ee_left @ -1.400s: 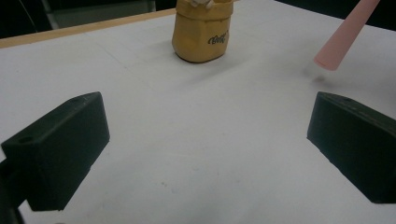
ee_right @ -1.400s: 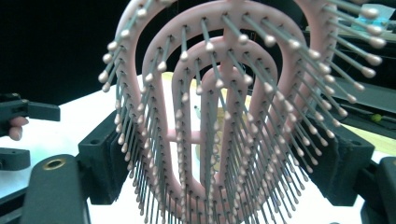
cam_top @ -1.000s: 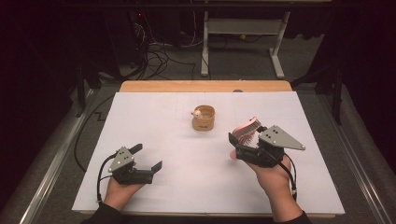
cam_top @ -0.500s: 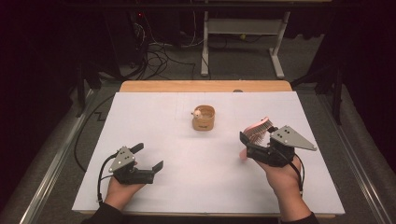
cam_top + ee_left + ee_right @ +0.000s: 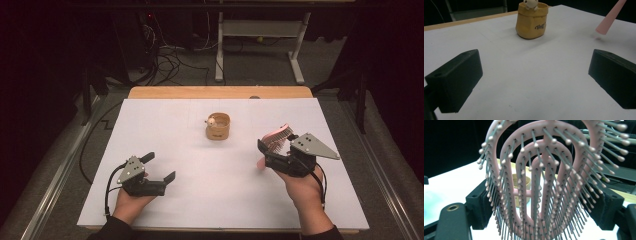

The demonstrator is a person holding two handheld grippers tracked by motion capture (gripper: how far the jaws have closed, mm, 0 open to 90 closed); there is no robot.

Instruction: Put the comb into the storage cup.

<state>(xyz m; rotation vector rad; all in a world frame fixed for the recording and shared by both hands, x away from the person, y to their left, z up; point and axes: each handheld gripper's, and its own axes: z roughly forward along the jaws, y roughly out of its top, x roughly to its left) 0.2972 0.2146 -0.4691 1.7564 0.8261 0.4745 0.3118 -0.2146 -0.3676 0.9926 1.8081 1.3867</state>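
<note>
We note a white sheet (image 5: 200, 175) covering the table, with a strip of the wooden tabletop (image 5: 220, 92) bare along the far edge. Beyond it the room is dark: grey carpet, a tangle of cables (image 5: 165, 60) on the floor, and the white legs of a desk frame (image 5: 260, 45). Near the middle of the sheet stands a small tan pouch-shaped holder (image 5: 218, 126) with a little pale figure at its rim; in the left gripper view it sits upright past the jaws, well apart from them. Our left gripper (image 5: 155, 169) rests low at the near left of the sheet, hand under it, jaws spread wide with nothing between them. Our right gripper (image 5: 274, 145) is held up off the sheet at the right, angled toward the far left, jaws clamped on a pink vented hairbrush (image 5: 278, 137). The brush head points up and away, bristles toward the gripper's camera, and its handle tip slants down near the sheet, to the right of the holder.
</note>
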